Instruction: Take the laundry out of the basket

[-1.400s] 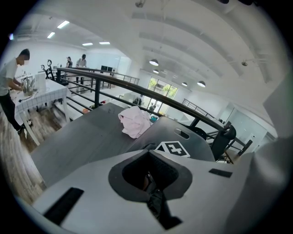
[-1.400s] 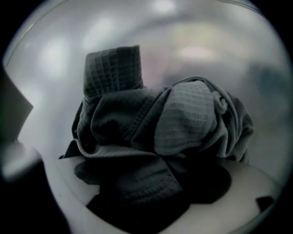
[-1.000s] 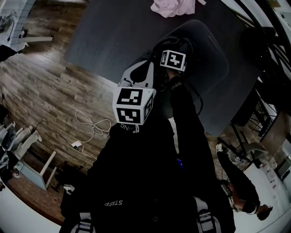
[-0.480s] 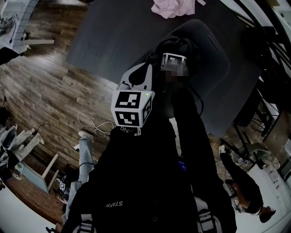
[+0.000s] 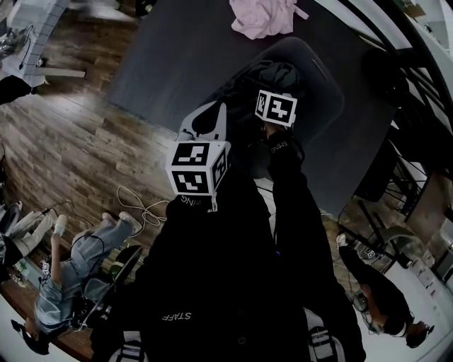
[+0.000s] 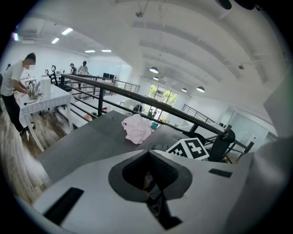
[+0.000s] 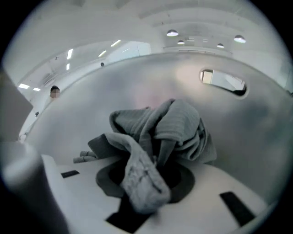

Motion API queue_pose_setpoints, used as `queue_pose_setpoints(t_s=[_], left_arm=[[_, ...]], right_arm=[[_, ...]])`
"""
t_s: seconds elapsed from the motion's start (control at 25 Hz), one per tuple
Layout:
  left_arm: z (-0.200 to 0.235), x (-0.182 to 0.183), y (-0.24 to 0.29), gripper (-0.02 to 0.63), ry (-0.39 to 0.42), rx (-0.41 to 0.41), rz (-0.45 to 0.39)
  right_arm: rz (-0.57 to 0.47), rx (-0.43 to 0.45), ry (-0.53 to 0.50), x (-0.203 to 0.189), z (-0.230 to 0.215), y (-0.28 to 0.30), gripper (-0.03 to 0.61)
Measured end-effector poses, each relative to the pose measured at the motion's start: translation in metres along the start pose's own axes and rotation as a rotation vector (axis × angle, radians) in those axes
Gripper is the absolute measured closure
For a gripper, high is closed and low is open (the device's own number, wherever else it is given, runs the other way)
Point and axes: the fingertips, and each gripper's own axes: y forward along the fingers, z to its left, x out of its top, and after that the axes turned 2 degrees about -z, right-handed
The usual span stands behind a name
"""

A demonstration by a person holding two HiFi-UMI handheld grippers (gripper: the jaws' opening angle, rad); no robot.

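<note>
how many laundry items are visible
2: a pink garment on the dark surface; a grey garment in the basket, held by the right gripper. More may be hidden.

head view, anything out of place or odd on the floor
A white cable lies in loose, tangled loops on the wood floor, just off the edge of the grey surface. It looks like a possible trip hazard. Nothing else on the floor stands out.
</note>
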Motion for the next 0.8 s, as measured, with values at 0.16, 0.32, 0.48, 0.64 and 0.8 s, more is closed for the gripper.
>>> queue_pose_setpoints(t_s=[0.16, 0.32, 0.48, 0.64, 0.8], left_arm=[[-0.008, 0.004, -0.013, 0.615, 0.009, -0.007, -0.025], [0.006, 0.013, -0.025, 0.614, 0.009, -0.008, -0.041], [0.019, 0.027, -0.042, 0.614, 0.007, -0.004, -0.076], [-0.004, 0.037, -0.064, 0.614, 0.026, -0.006, -0.133], [-0.020, 0.054, -0.082, 0.615, 0.045, -0.011, -0.197]], right_arm=[[-0.138, 0.000, -0.044, 0.024, 0.007, -0.049, 0.454], [-0.262, 0.005, -0.083, 0.047, 0.031, -0.091, 0.454], [-0.384, -0.011, -0.126, 0.067, 0.049, -0.138, 0.454], [-0.512, -0.033, -0.169, 0.076, 0.041, -0.202, 0.454], [-0.625, -0.043, -0.201, 0.089, 0.040, -0.256, 0.454]])
